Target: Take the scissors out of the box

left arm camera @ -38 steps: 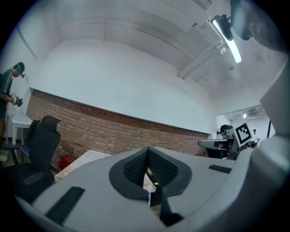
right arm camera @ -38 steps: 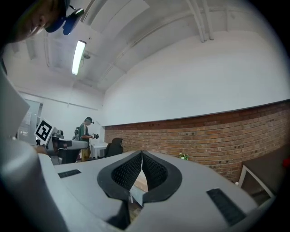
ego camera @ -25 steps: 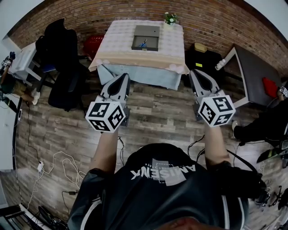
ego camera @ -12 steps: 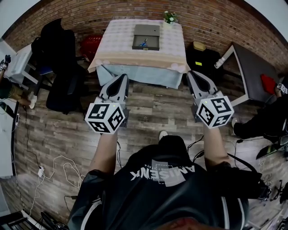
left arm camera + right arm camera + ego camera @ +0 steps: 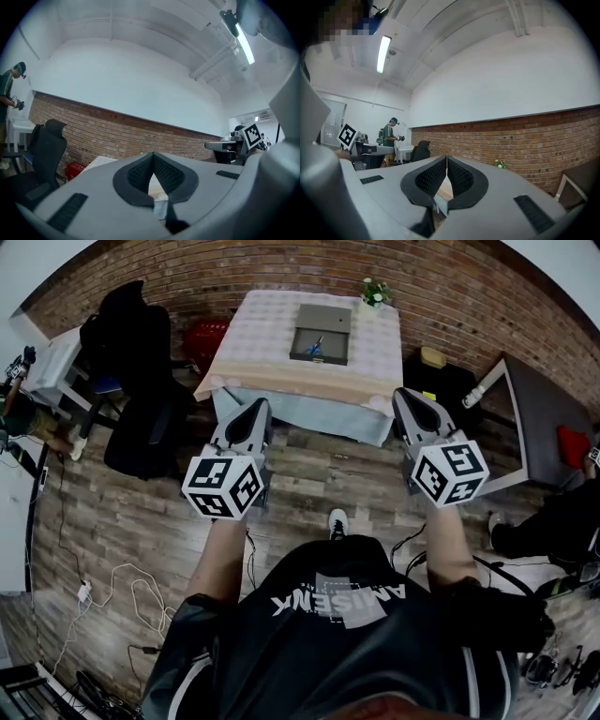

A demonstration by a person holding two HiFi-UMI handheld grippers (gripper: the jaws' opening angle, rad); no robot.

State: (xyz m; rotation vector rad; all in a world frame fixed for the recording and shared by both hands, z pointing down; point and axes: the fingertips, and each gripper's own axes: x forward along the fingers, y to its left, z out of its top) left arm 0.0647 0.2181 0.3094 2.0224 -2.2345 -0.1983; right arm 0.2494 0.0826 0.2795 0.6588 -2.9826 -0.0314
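Note:
An open grey box (image 5: pixel 322 334) lies on a table with a pale patterned cloth (image 5: pixel 272 352) against the brick wall. Scissors with blue handles (image 5: pixel 314 348) rest inside the box. My left gripper (image 5: pixel 259 407) and right gripper (image 5: pixel 405 395) are held level over the wooden floor, short of the table's near edge, and point toward it. Both are shut with nothing between the jaws. In the left gripper view the left gripper (image 5: pixel 153 157) shows its pads meeting at the tip. The right gripper (image 5: pixel 446 161) looks the same in the right gripper view. The box is hidden in both gripper views.
Black office chairs (image 5: pixel 141 362) and a red basket (image 5: pixel 206 334) stand left of the table. A small potted plant (image 5: pixel 376 290) sits on its far right corner. A dark table (image 5: pixel 539 418) is at the right. Cables (image 5: pixel 122 587) trail over the floor. Another person (image 5: pixel 9 93) stands far left.
Both grippers have moved forward toward the table, which now lies a little nearer to them. A shoe of the person holding them has come into view. The jaws stayed shut.

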